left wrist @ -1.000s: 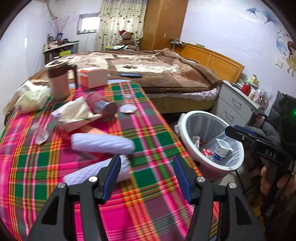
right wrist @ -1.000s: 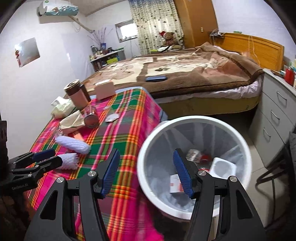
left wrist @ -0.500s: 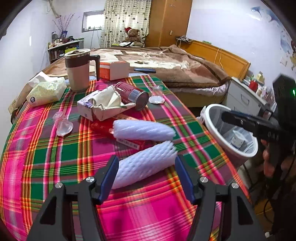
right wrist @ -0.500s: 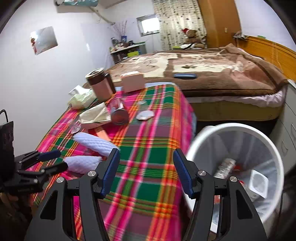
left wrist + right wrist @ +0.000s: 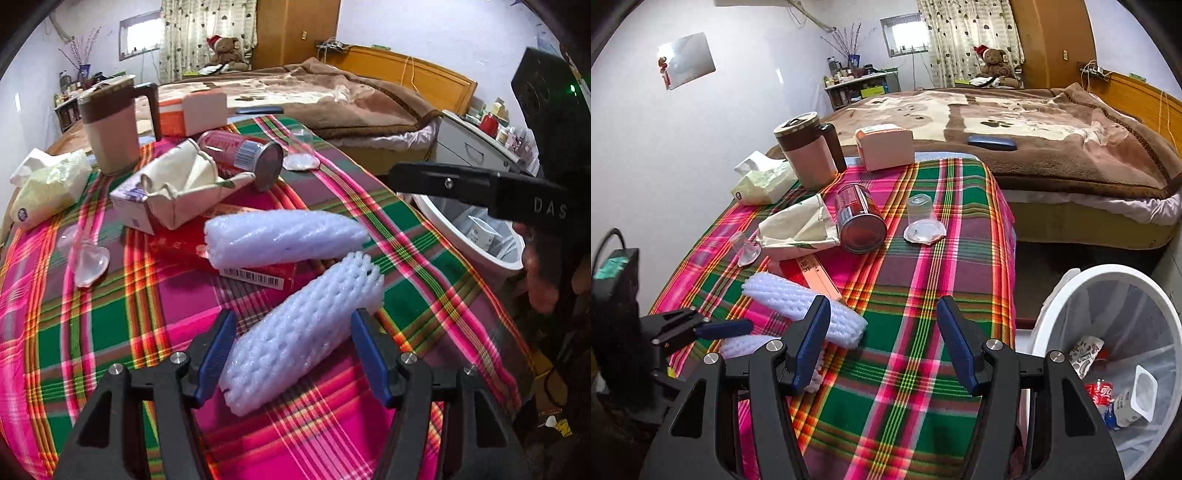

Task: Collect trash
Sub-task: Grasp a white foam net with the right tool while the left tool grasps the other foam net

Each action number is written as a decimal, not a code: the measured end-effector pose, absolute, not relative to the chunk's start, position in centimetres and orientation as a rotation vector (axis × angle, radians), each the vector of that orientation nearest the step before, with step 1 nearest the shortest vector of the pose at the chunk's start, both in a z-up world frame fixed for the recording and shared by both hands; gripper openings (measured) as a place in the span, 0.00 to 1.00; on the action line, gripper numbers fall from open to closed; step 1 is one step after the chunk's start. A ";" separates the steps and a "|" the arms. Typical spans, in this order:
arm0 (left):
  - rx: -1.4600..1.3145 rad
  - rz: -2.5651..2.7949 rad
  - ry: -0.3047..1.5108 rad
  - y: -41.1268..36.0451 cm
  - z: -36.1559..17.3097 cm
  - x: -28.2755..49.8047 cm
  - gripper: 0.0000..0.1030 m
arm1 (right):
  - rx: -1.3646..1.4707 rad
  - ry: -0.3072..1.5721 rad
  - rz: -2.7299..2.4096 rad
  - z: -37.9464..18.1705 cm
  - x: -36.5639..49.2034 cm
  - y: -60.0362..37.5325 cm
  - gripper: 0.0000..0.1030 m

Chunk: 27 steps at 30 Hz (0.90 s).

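Left gripper [image 5: 291, 354] is straddling, jaws wide, the foam net [image 5: 303, 339]: judged light, soft, crushable; grip mid-length. Right gripper [image 5: 882, 347] is hovering wide, empty.

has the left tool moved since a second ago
Yes. The left tool has come forward over the table toward the mug, and its open jaws now straddle the nearer foam sleeve.

Both grippers are black with silver screws and blue-padded fingers [image 5: 216, 350]; the right gripper [image 5: 476, 184] is marked "DAS".

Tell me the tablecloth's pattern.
Plaid in pink, green and purple on the tablecloth; clearest in the right wrist view.
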State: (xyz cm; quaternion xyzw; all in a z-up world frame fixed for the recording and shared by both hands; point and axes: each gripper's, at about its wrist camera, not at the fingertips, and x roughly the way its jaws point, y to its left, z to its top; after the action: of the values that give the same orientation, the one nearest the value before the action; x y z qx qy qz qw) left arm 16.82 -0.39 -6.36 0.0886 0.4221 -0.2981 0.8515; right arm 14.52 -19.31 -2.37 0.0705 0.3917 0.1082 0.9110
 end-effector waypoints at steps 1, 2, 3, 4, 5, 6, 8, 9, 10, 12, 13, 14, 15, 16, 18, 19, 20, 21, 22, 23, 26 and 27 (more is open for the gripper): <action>0.183 -0.638 0.895 -0.4 -6.5 16.9 0.64 | 0.149 0.812 0.222 -2.4 14.6 -19.3 0.60; 0.180 -0.638 0.907 -0.3 -6.7 17.0 0.64 | 0.149 0.815 0.222 -2.5 14.7 -19.2 0.59; 0.180 -0.636 0.912 -0.2 -6.8 16.9 0.60 | 0.147 0.817 0.222 -2.6 14.8 -19.1 0.59; 0.185 -0.633 0.913 0.0 -6.8 16.8 0.54 | 0.145 0.820 0.222 -2.6 14.9 -19.0 0.59; 0.189 -0.633 0.910 0.1 -6.7 16.6 0.49 | 0.143 0.822 0.225 -2.7 15.1 -18.9 0.59; 0.189 -0.638 0.909 0.3 -6.7 16.3 0.47 | 0.140 0.824 0.230 -2.7 15.1 -18.8 0.59; 0.176 -0.635 0.909 1.2 -6.5 15.9 0.36 | 0.130 0.829 0.241 -3.0 15.3 -18.4 0.60; 0.166 -0.626 0.909 1.7 -6.5 15.8 0.36 | 0.126 0.830 0.245 -3.0 15.4 -18.3 0.59; 0.144 -0.621 0.909 2.4 -6.4 15.6 0.34 | 0.122 0.832 0.249 -3.1 15.5 -18.0 0.59; 0.109 -0.581 0.910 3.7 -6.5 15.6 0.33 | 0.119 0.836 0.258 -3.4 15.6 -17.6 0.59; 0.095 -0.556 0.911 4.4 -6.5 15.6 0.33 | 0.122 0.838 0.262 -3.5 15.6 -17.5 0.59; 0.080 -0.536 0.910 5.0 -6.5 15.6 0.33 | 0.124 0.842 0.262 -3.7 15.7 -17.4 0.59; 0.062 -0.513 0.907 5.7 -6.5 15.6 0.33 | 0.124 0.845 0.262 -3.7 15.8 -17.3 0.59; 0.046 -0.488 0.909 6.2 -6.6 15.6 0.33 | 0.123 0.844 0.267 -3.8 15.8 -17.1 0.59; -0.004 -0.457 0.921 7.5 -6.7 15.6 0.33 | 0.119 0.843 0.277 -3.8 15.8 -16.8 0.59; -0.037 -0.444 0.924 8.1 -6.7 15.5 0.33 | 0.118 0.842 0.282 -3.8 15.8 -16.6 0.59; -0.059 -0.424 0.927 8.7 -6.7 15.5 0.33 | 0.115 0.843 0.288 -3.8 15.9 -16.4 0.59; -0.071 -0.391 0.927 9.2 -6.6 15.6 0.33 | 0.114 0.843 0.294 -3.8 15.9 -16.2 0.59; -0.076 -0.351 0.926 9.5 -6.6 15.6 0.33 | 0.112 0.840 0.306 -3.8 15.9 -16.0 0.59; -0.077 -0.313 0.920 9.8 -6.6 15.6 0.33 | 0.110 0.835 0.319 -3.8 15.9 -15.7 0.59; -0.142 -0.262 0.924 10.9 -6.8 16.2 0.33 | 0.102 0.835 0.348 -4.1 16.0 -14.7 0.59; -0.168 -0.246 0.921 11.3 -6.8 16.4 0.33 | 0.095 0.839 0.353 -4.2 16.1 -14.3 0.59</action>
State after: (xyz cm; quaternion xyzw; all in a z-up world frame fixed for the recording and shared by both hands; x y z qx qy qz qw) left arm 16.36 11.28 -6.83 -0.0810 0.4428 -0.1182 0.8851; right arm 16.07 -14.32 -4.21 0.0459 0.4051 0.1704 0.8971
